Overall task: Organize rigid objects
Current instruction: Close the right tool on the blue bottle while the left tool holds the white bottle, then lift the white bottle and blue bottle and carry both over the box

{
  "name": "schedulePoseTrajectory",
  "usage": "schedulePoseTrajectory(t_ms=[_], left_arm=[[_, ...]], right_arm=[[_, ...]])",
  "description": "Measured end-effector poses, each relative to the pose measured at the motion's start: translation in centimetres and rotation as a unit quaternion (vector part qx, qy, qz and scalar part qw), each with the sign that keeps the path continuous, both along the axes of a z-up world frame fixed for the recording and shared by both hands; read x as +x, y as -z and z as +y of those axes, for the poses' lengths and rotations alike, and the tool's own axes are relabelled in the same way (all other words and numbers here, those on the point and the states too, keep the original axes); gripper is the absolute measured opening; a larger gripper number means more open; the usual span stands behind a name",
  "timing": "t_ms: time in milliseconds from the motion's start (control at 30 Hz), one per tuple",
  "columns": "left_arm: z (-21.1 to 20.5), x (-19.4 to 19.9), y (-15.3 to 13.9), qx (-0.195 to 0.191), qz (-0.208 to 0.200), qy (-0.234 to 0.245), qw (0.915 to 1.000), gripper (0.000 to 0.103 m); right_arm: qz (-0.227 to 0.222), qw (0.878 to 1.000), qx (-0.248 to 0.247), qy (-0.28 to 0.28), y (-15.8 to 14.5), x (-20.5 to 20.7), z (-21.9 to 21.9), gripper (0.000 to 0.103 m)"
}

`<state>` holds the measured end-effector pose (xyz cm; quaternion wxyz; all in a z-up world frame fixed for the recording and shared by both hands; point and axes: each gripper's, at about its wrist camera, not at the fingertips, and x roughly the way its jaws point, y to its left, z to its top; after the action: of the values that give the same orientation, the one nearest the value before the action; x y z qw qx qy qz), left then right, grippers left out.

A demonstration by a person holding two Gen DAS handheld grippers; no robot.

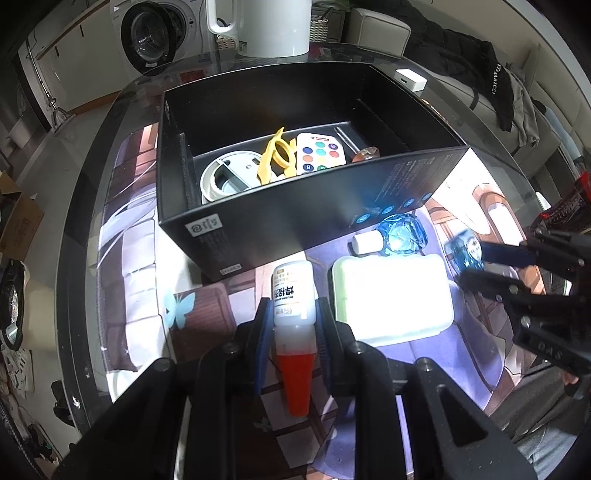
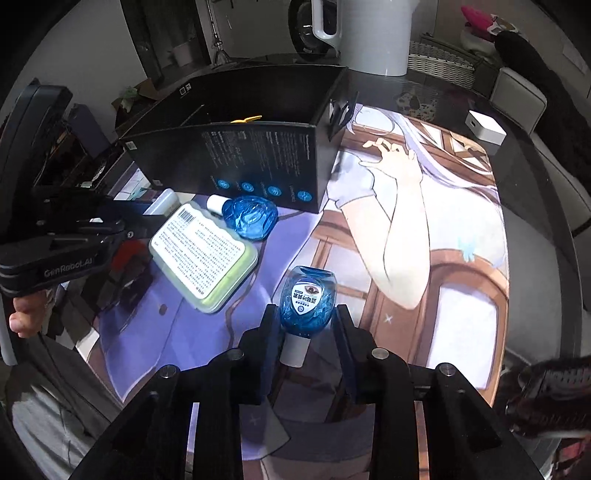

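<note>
My left gripper (image 1: 294,314) is shut on a white glue bottle (image 1: 293,295) with a red cone cap, held just in front of the black box (image 1: 258,221). The box holds a grey round device (image 1: 229,177), a yellow plastic piece (image 1: 277,153), a white remote (image 1: 320,152) and a metal-shafted tool (image 1: 354,146). My right gripper (image 2: 306,321) is shut on a blue eye-drop bottle (image 2: 308,299) above the mat; it shows in the left wrist view (image 1: 467,253). A second blue bottle (image 2: 249,216) and a white-green case (image 2: 203,254) lie on the mat before the box.
The round glass table (image 2: 535,229) carries a printed anime mat (image 2: 424,229). A white kettle (image 2: 369,33) stands behind the box. A small white box (image 2: 485,131) sits at the table's far right. A washing machine (image 1: 159,33) stands beyond the table.
</note>
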<state>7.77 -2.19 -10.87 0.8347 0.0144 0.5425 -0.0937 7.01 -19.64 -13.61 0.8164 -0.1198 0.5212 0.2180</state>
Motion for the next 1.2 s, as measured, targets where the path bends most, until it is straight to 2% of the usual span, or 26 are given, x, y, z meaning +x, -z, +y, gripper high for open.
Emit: schedulePoseTrajectory(t_ms=[167,200,233,300,400,467,500,533,767,933,1033,1133,1200], left_arm=[[-0.2,0.0,0.1,0.006,-0.001,0.002,1.0000,0.022],[-0.2,0.0,0.1,0.006,-0.001,0.003,1.0000,0.027],[-0.2,0.1,0.1,0.008,-0.003,0.003,1.0000,0.037],[-0.2,0.2,0.1,0.013,-0.007,-0.001,0.9999,0.043],[-0.1,0.5,0.2,0.015,-0.007,-0.005,0.9999,0.041],[-0.2,0.5,0.2,0.018,-0.008,-0.003,0.9998,0.033],[-0.4,0.5,0.2,0.020,-0.009,0.000,0.9998,0.021],[-0.6,0.5,0.2,0.024,-0.011,0.005,0.9996,0.019],[-0.6,-0.1,-0.2,0.023,-0.017,0.001,0.9996,0.019],[0.0,-1.3,-2.5,0.012,-0.063,0.000,0.9979,0.019],[0.2,-2.3,-4.6,0.011,-0.113,0.003,0.9936,0.019],[0.6,-3.9,-7.3,0.003,-0.194,-0.003,0.9810,0.019],[0.9,-5.1,-9.2,0.001,-0.254,-0.017,0.9669,0.019]], right_arm=[[0.005,1.000,0.012,-0.001,0.1,1.9,0.6,0.031],[0.007,1.000,0.020,0.001,0.1,2.0,0.5,0.034],[0.007,1.000,0.024,-0.001,0.1,1.9,0.5,0.037],[0.012,0.999,0.033,-0.002,0.0,2.0,0.5,0.042],[0.015,0.999,0.039,-0.001,0.1,2.3,0.6,0.044],[0.010,1.000,0.029,-0.005,0.1,2.2,0.9,0.042],[0.008,1.000,0.025,-0.005,0.1,2.0,1.0,0.036],[0.004,1.000,0.019,-0.008,0.1,2.0,1.1,0.031],[-0.006,1.000,0.020,-0.015,0.0,1.5,1.3,0.030],[-0.032,0.999,0.032,-0.017,-1.1,0.5,1.2,0.030],[-0.051,0.996,0.067,-0.016,-2.3,-0.1,1.0,0.030],[-0.096,0.990,0.101,-0.022,-4.4,-1.0,1.1,0.030],[-0.137,0.983,0.122,-0.026,-6.0,-1.9,1.1,0.030]])
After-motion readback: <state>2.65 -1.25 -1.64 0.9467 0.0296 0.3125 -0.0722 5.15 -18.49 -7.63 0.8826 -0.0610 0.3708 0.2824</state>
